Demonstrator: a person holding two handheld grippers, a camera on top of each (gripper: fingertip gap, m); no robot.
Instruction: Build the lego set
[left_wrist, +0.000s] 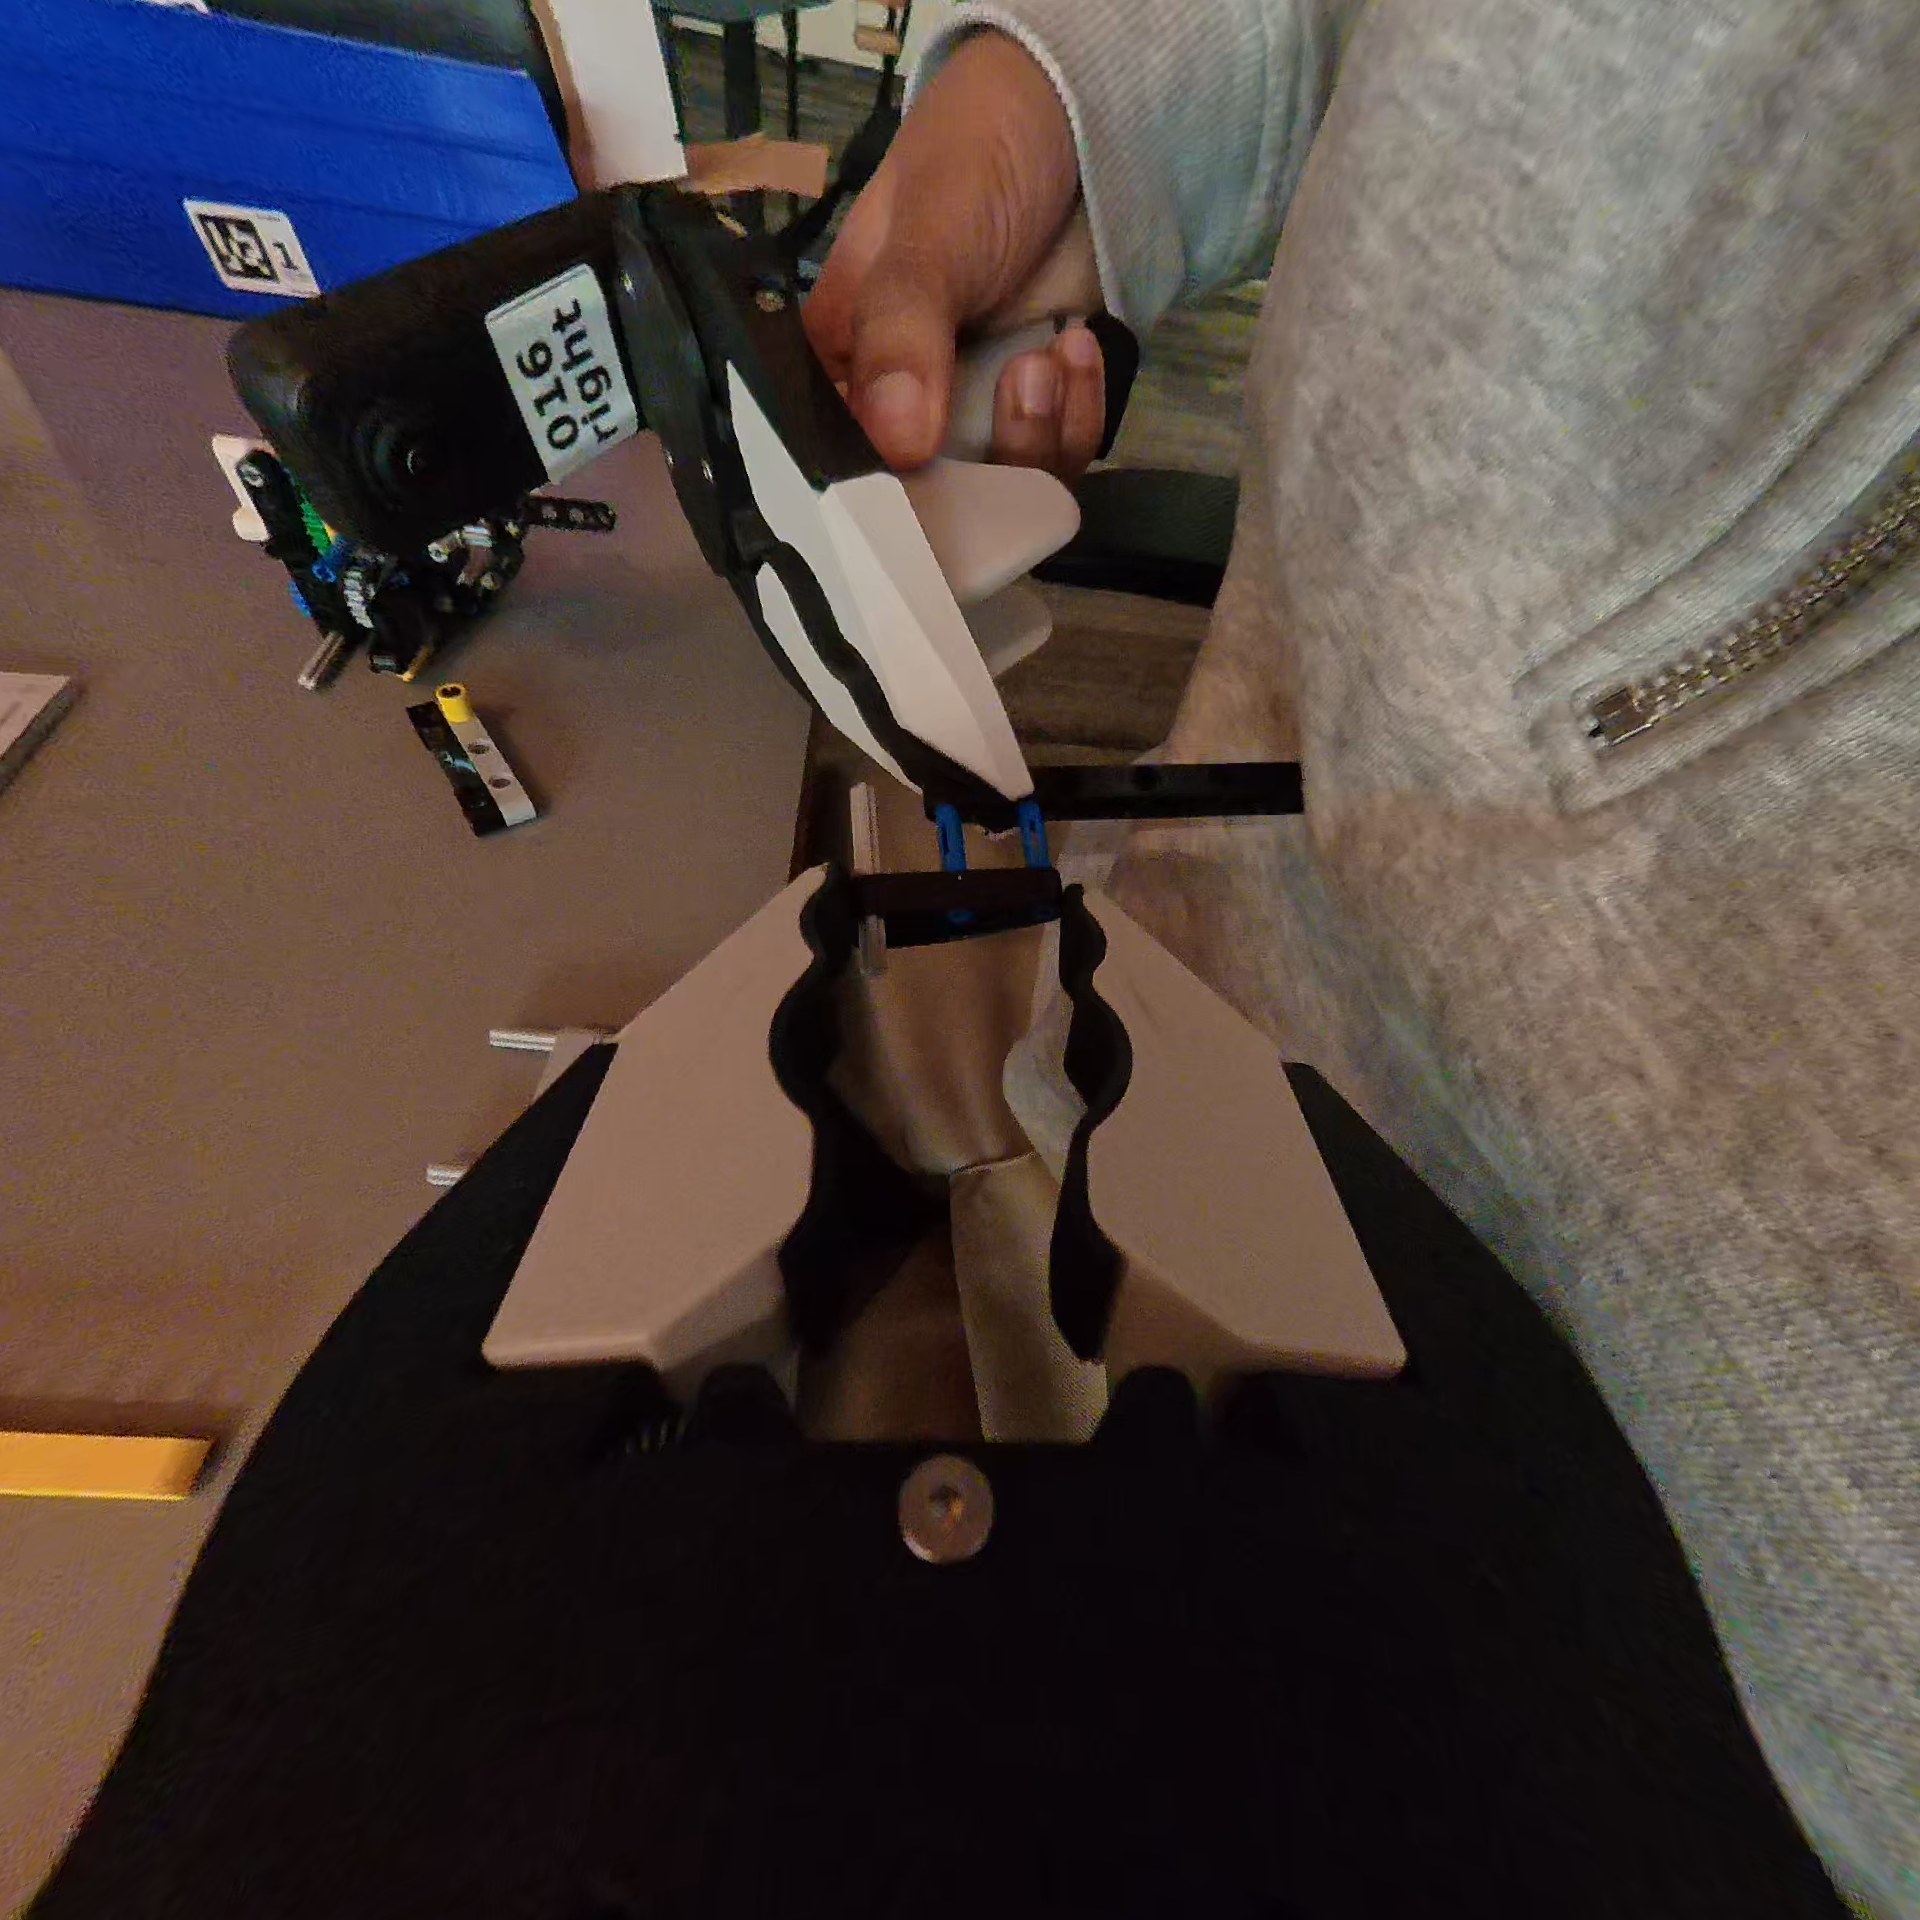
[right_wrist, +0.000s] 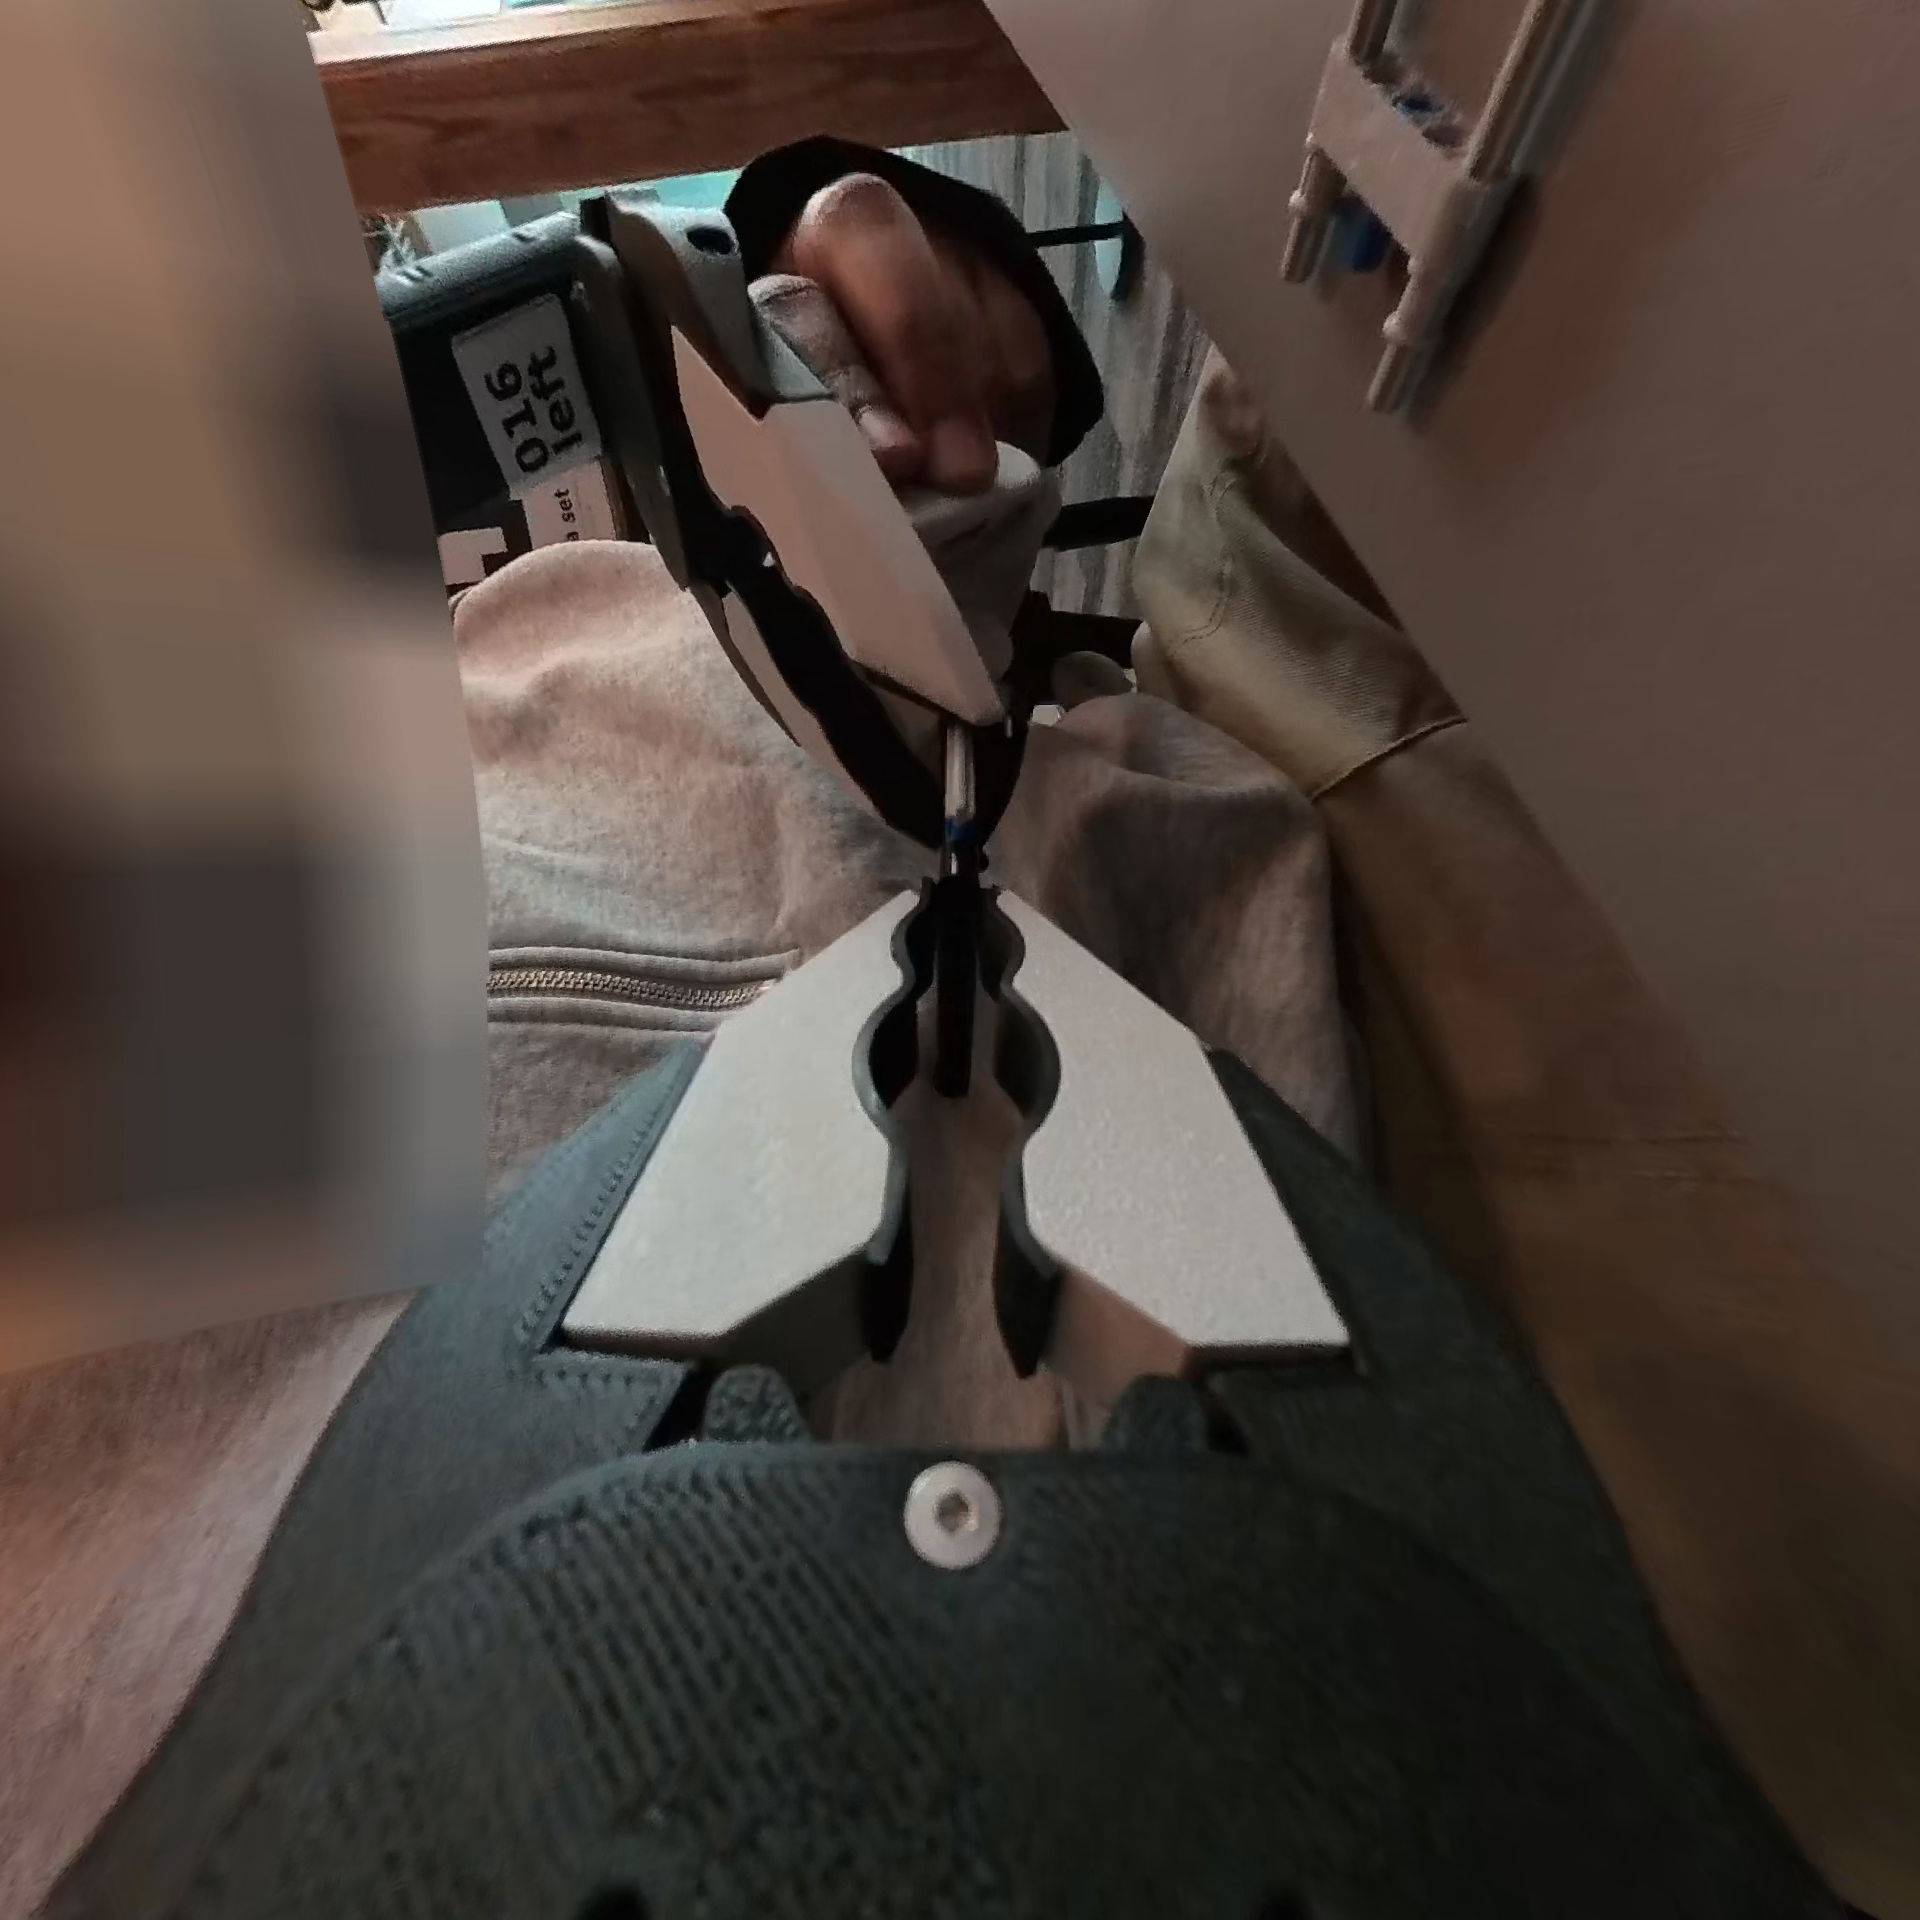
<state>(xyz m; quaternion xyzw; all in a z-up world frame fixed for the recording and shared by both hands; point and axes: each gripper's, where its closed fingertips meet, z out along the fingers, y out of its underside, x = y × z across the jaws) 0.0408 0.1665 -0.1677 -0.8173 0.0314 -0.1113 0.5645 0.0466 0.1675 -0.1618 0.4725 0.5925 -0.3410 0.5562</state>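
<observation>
Step in hand, as I judge it: mating two black beams in mid-air, off the tabletop (left_wrist: 260, 987) and close to the person's grey zip jacket (left_wrist: 1558, 520). Left gripper (left_wrist: 956, 909) has its jaws narrowed onto a short black beam (left_wrist: 956, 902), held crosswise at the fingertips; a grey axle stub (left_wrist: 871, 948) projects at its left end. Right gripper (left_wrist: 982, 795), seen from the side in the left wrist view, has its jaws closed on a long black beam (left_wrist: 1174, 790) that runs out toward the jacket. Two blue pins (left_wrist: 951, 836) span the gap between the beams; they look only partly seated, with blue shaft still showing. Next move probably calls for keeping the beams parallel and pressing them squarely together so both pins go home at once; a skewed push would likely bind one pin. Pose: right gripper pitched steeply down from above, the person's hand (left_wrist: 956, 281) wrapped on its grip; left gripper points up to meet it, tips nearly touching. The partly built model (left_wrist: 405, 582) and a loose black and grey subassembly (left_wrist: 473, 769) sit well apart on the tabletop.
</observation>
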